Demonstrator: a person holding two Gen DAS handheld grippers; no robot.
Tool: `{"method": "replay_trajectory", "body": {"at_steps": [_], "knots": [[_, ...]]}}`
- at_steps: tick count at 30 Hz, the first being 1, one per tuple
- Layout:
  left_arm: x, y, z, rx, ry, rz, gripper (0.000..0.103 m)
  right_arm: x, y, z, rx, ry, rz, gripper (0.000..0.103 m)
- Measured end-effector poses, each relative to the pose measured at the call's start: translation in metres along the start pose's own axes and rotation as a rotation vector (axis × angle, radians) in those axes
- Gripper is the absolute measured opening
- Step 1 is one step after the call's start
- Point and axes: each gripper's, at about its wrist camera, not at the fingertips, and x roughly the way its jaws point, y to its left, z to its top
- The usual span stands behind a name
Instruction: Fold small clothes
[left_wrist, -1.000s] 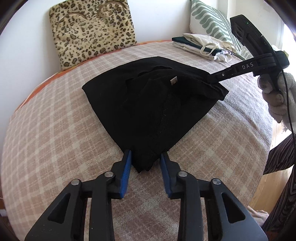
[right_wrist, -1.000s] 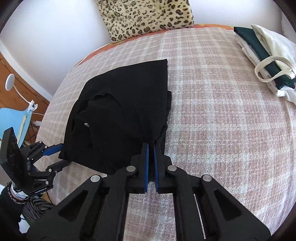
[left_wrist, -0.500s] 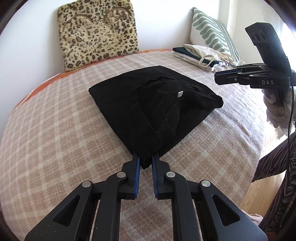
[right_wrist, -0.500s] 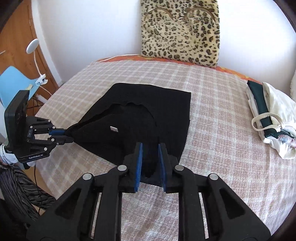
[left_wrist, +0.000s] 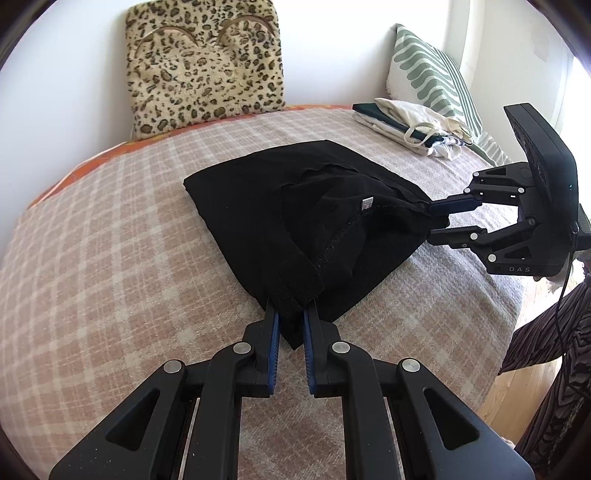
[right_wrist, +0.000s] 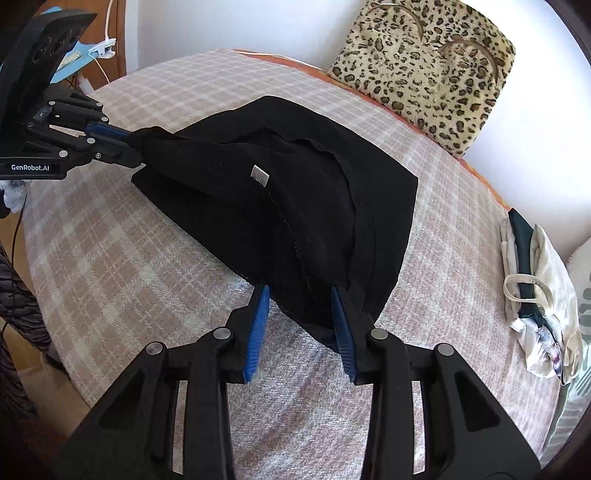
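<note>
Black garment (left_wrist: 258, 221) lies partly folded on the plaid blanket (left_wrist: 110, 258), in front of the leopard cushion (left_wrist: 207, 66), well apart from it. Small white label (left_wrist: 366, 202) sits face up on the top layer.

Left gripper (left_wrist: 290, 310): clenched on the garment corner farthest from the cushion, fabric pinched between the blue pads (the right wrist view shows the same clamp from the side).

Right gripper (right_wrist: 299, 290): jaws have just been closing, but they stand apart. A bunched edge of the garment is between them. One pad (right_wrist: 341, 325) is against the cloth, the other (right_wrist: 256, 325) looks clear of it, so not gripping.

The two grippers are at opposite ends of the garment's edge that faces away from the cushion.

Stack of folded clothes (left_wrist: 410, 129) sits to the side of the cushion, near a green-striped pillow (left_wrist: 428, 74) and clear of the garment.
</note>
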Motion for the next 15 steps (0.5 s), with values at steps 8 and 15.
{"method": "replay_trajectory", "body": {"at_steps": [8,15], "knots": [[-0.010,-0.002,-0.002,0.016,-0.020,-0.006,0.010,-0.036,-0.029,0.010,0.077,-0.081,0.069,0.004],[-0.003,-0.012,-0.022,0.065,0.086,-0.001,0.016,-0.035,-0.035,0.002,0.087,-0.029,0.104,0.008]]}}
